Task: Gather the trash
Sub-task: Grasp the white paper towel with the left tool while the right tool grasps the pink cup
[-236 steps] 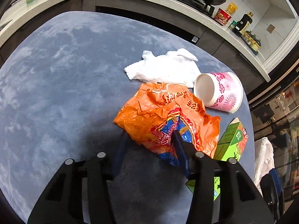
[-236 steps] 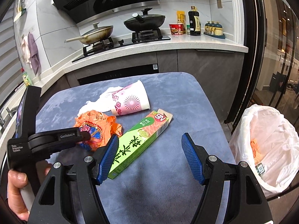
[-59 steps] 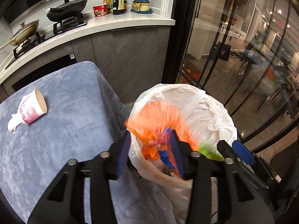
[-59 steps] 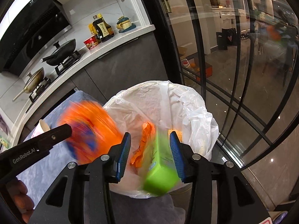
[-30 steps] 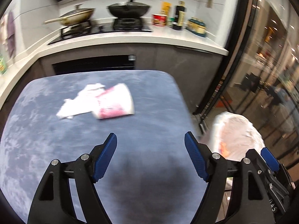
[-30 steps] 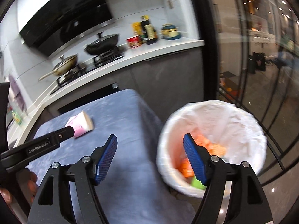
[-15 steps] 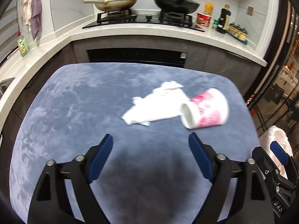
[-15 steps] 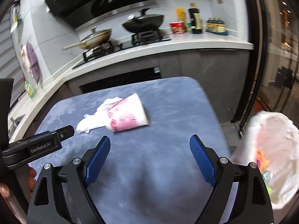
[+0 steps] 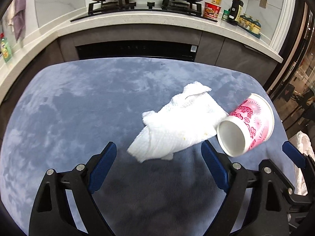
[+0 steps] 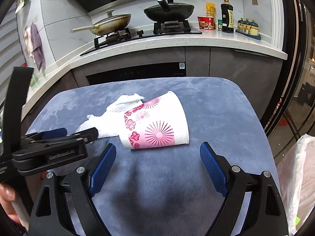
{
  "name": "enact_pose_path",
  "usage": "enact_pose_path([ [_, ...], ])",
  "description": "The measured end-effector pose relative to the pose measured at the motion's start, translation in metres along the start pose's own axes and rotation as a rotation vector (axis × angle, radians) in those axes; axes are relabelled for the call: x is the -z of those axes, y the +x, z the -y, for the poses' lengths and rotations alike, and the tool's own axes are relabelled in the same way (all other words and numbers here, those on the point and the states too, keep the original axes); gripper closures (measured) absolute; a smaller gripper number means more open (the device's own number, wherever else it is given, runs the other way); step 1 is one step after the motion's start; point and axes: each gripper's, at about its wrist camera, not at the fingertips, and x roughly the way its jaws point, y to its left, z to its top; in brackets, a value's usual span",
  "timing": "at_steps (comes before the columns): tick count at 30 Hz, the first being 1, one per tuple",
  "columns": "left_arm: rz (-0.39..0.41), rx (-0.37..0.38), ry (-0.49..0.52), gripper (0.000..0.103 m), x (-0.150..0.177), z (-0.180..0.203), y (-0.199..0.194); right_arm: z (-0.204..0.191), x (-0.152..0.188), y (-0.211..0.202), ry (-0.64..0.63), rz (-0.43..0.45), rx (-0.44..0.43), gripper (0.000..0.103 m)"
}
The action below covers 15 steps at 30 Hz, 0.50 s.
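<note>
light: bright, even indoor | shadows: soft, beneath jaws | edges: fisheye-bent, dark corners | blur: slight

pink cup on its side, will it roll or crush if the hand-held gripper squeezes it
The cup lies on its side, tapered, so a nudge would probably roll it in a curve. It looks like thin paper and empty, so likely light and easily dented. The soft cloth may slow rolling.

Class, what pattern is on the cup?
Pink flowers and sunbursts on the white cup; right wrist view.
</note>
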Motion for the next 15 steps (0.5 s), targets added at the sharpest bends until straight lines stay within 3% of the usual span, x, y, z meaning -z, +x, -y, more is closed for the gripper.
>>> enact_pose_path([
  [5,-0.012,0.049,0.018,0.059,-0.002,0.01,0.01,0.007,-0.007,0.003,0.012,0.014,0.003,0.019],
  [8,-0.018,0.06,0.034,0.093,-0.001,0.017,0.012,0.013,-0.014,0.004,0.029,0.027,-0.01,0.019],
  [15,-0.002,0.101,0.021,0.099,-0.002,0.025,0.003,0.031,-0.028,0.015,0.09,0.032,-0.045,0.019],
])
